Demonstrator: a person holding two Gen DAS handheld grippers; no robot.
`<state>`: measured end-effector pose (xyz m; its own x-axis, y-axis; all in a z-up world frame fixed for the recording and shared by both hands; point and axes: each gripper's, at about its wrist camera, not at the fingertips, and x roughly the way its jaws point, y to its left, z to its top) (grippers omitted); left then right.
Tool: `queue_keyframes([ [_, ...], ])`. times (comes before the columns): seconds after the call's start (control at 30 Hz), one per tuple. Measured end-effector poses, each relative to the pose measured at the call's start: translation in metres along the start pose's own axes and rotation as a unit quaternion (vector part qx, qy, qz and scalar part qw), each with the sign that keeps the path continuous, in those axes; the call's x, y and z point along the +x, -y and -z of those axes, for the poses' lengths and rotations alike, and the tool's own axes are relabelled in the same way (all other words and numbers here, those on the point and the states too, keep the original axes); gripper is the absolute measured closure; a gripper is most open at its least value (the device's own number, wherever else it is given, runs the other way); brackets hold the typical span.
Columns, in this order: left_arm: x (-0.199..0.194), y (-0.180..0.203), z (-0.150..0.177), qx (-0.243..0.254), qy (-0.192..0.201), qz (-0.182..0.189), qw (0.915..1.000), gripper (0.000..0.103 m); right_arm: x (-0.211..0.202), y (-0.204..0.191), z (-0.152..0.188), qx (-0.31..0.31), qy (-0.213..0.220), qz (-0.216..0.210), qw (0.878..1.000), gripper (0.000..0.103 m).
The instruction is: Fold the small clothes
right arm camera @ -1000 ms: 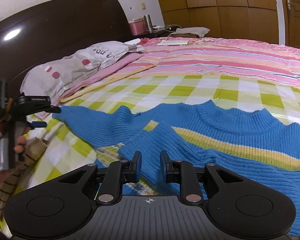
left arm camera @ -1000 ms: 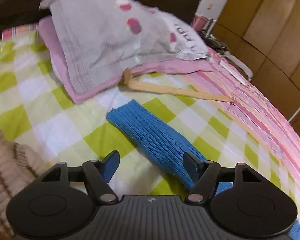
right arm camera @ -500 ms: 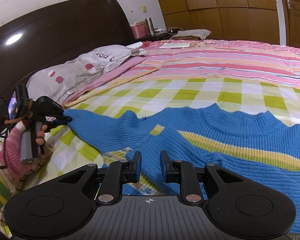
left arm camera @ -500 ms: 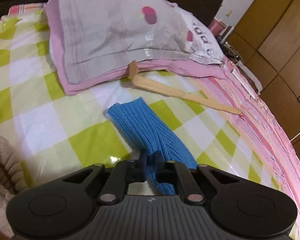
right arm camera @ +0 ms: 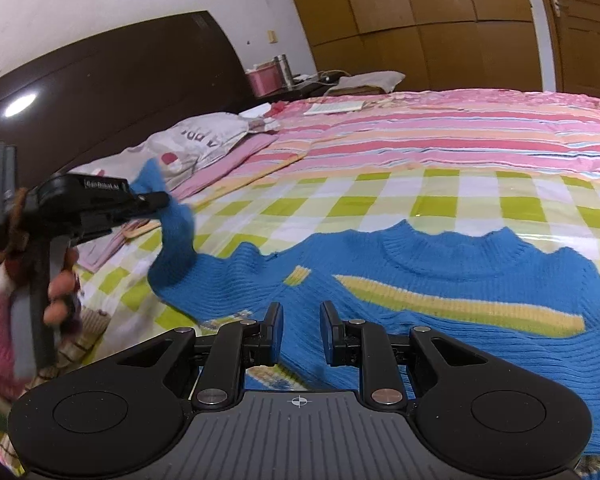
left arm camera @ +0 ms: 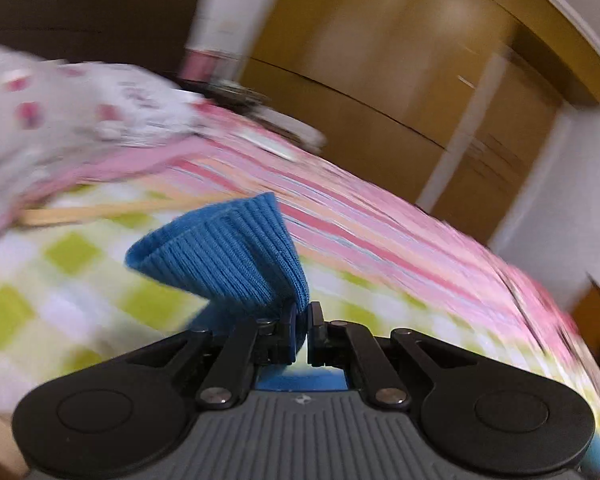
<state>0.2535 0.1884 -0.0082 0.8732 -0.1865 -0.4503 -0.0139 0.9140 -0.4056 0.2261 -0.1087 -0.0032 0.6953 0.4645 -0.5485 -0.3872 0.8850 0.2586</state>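
Observation:
A blue knit sweater (right arm camera: 440, 280) with a yellow stripe lies spread on the checked bed sheet (right arm camera: 380, 200). My left gripper (left arm camera: 300, 322) is shut on the cuff of the sweater's sleeve (left arm camera: 228, 256) and holds it lifted off the bed; in the right wrist view that gripper (right arm camera: 156, 200) shows at the left with the sleeve (right arm camera: 176, 236) hanging from it. My right gripper (right arm camera: 300, 332) hovers low over the sweater's lower front, jaws a little apart with nothing between them.
A grey spotted pillow (right arm camera: 204, 144) on a pink one lies near the dark headboard (right arm camera: 100, 88). A pink striped blanket (right arm camera: 440, 136) covers the far bed. A brown striped garment (right arm camera: 80, 344) lies at the left. Wooden wardrobes (right arm camera: 440, 20) stand behind.
My left gripper closed on the sleeve cuff, then lifted it up off the bed and swung right. The right gripper stayed over the sweater.

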Motion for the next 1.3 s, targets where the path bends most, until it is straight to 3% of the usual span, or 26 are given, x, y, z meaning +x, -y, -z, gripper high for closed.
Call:
queue_keyframes([
  [0.17, 0.001, 0.055, 0.048, 0.076, -0.053, 0.053, 0.9943, 0.092, -0.006, 0.021, -0.002, 0.037, 0.001, 0.009, 0.999, 0.081],
  [0.33, 0.003, 0.082, 0.088, 0.142, -0.099, 0.056, 0.9833, 0.092, 0.003, 0.04, -0.002, 0.098, -0.011, -0.015, 0.995, 0.081],
  [0.5, -0.002, 0.086, 0.102, 0.156, -0.106, 0.049, 0.9809, 0.092, 0.03, 0.041, -0.006, 0.125, -0.038, -0.056, 0.99, 0.067],
  [0.67, -0.006, 0.084, 0.11, 0.154, -0.1, 0.051, 0.9817, 0.092, 0.044, 0.025, -0.014, 0.111, -0.048, -0.09, 0.989, 0.067],
  [0.73, -0.007, 0.084, 0.112, 0.159, -0.097, 0.053, 0.9811, 0.092, 0.046, 0.016, -0.017, 0.096, -0.048, -0.102, 0.989, 0.06],
  [0.87, -0.008, 0.086, 0.114, 0.169, -0.095, 0.054, 0.9795, 0.092, 0.059, -0.006, -0.022, 0.035, -0.067, -0.074, 0.994, 0.056],
  [0.93, -0.009, 0.087, 0.114, 0.171, -0.094, 0.053, 0.9794, 0.092, 0.066, -0.014, -0.024, 0.018, -0.081, -0.052, 0.995, 0.074],
  [0.97, -0.01, 0.087, 0.113, 0.17, -0.093, 0.053, 0.9796, 0.092, 0.068, -0.015, -0.024, 0.019, -0.087, -0.042, 0.995, 0.093],
  [1.13, -0.022, 0.087, 0.109, 0.168, -0.079, 0.05, 0.9813, 0.089, 0.039, 0.01, -0.035, 0.075, -0.037, -0.035, 0.996, 0.098],
  [1.3, -0.038, 0.088, 0.103, 0.159, -0.05, 0.049, 0.9847, 0.071, -0.016, 0.053, -0.04, 0.128, 0.034, -0.012, 0.991, 0.098],
])
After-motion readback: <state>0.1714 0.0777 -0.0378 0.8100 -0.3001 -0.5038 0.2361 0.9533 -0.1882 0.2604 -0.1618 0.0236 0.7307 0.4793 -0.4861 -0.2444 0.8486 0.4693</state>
